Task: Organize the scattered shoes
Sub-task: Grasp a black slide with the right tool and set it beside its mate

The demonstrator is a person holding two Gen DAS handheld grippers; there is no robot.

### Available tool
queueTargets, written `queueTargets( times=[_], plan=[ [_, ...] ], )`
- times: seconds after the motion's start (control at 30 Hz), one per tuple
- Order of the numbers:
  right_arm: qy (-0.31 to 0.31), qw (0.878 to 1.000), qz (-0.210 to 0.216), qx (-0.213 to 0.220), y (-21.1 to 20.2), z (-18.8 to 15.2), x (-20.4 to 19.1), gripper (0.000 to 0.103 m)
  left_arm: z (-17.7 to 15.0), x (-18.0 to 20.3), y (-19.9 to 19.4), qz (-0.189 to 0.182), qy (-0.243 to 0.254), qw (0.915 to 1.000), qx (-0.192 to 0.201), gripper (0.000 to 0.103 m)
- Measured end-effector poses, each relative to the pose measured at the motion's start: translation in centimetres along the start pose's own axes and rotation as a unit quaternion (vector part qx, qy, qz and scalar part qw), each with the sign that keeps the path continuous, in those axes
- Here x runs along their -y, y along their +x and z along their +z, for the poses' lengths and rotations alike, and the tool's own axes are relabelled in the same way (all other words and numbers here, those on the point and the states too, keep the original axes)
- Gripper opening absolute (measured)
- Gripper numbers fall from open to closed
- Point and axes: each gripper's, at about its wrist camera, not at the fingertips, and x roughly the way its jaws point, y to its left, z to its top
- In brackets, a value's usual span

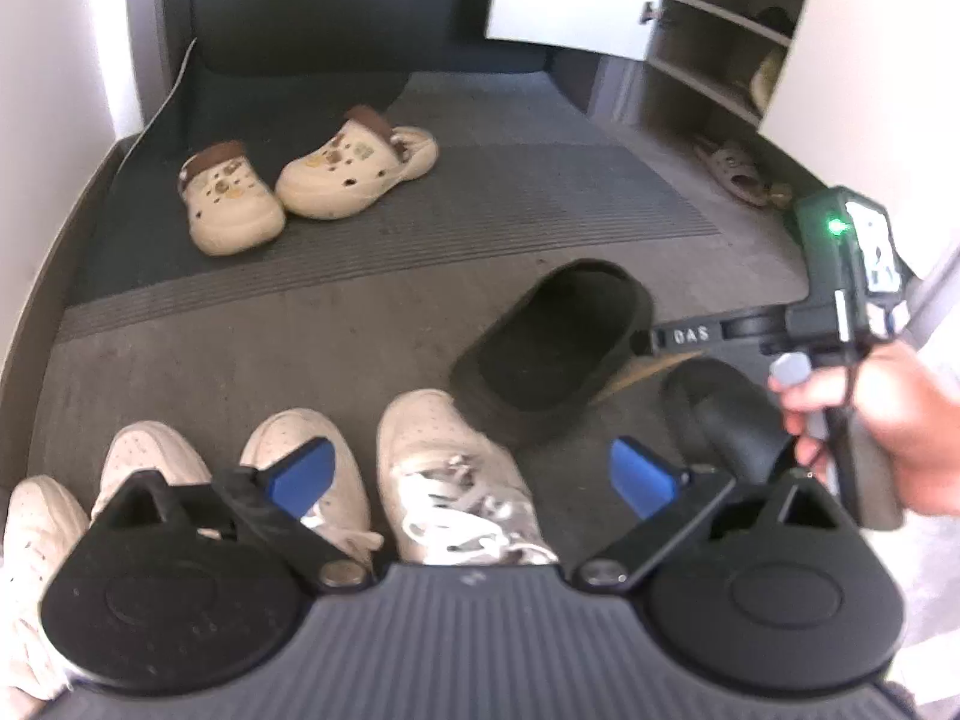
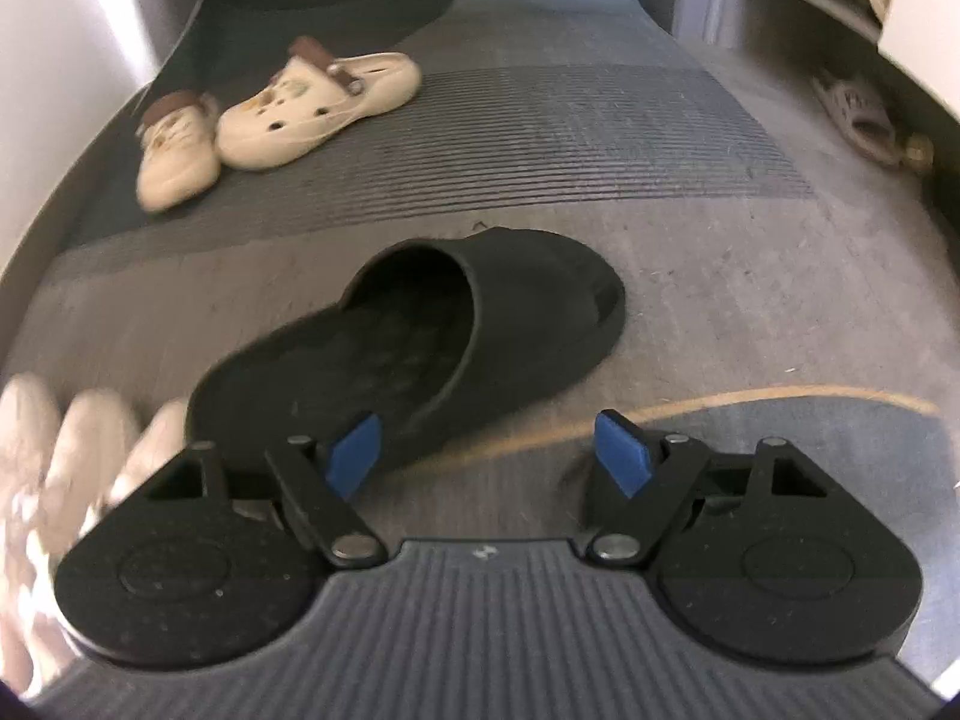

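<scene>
Black slipper [image 2: 414,348] lies on its side before my right hand-held gripper [image 2: 487,456], jaws apart, empty; only my left hand-held gripper [image 1: 471,477], likewise apart, sees its mate [image 1: 729,414].

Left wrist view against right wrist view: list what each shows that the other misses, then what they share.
Only the left wrist view shows the second black rubber slide, the hand holding the right gripper, crisp white lace-up sneakers in a row, and the open white shoe cabinet.

Only the right wrist view shows the right gripper with jaws apart and empty.

Both show the black rubber slide, the cream clogs with brown straps, the beige sandal and the grey ribbed mat.
</scene>
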Motion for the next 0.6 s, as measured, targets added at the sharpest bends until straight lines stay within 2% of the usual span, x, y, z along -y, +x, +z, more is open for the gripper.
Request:
queueTargets(
  times=[0.07,0.17,0.23,0.4,0.6],
  plan=[
    [0.024,1.000,-0.015,0.003,1.2,0.3,0.3,0.081,0.4,-1.6,0.6,0.015,-0.044,0.9989,0.002,0.099],
    [0.039,0.999,-0.027,0.012,2.8,0.7,0.4,0.081,0.4,-2.7,0.8,0.049,-0.062,0.9967,0.018,0.099],
    [0.038,0.999,-0.032,0.020,3.7,1.0,0.1,0.081,0.2,-3.1,0.9,0.054,-0.067,0.9961,0.018,0.099],
    [0.065,0.996,-0.043,0.034,5.4,1.6,0.1,0.066,-0.1,-4.0,1.6,0.074,-0.077,0.9940,0.023,0.099],
    [0.107,0.992,-0.033,0.061,5.6,1.7,1.5,0.052,-0.4,-4.7,2.1,0.095,-0.099,0.9903,0.023,0.099]
  ],
)
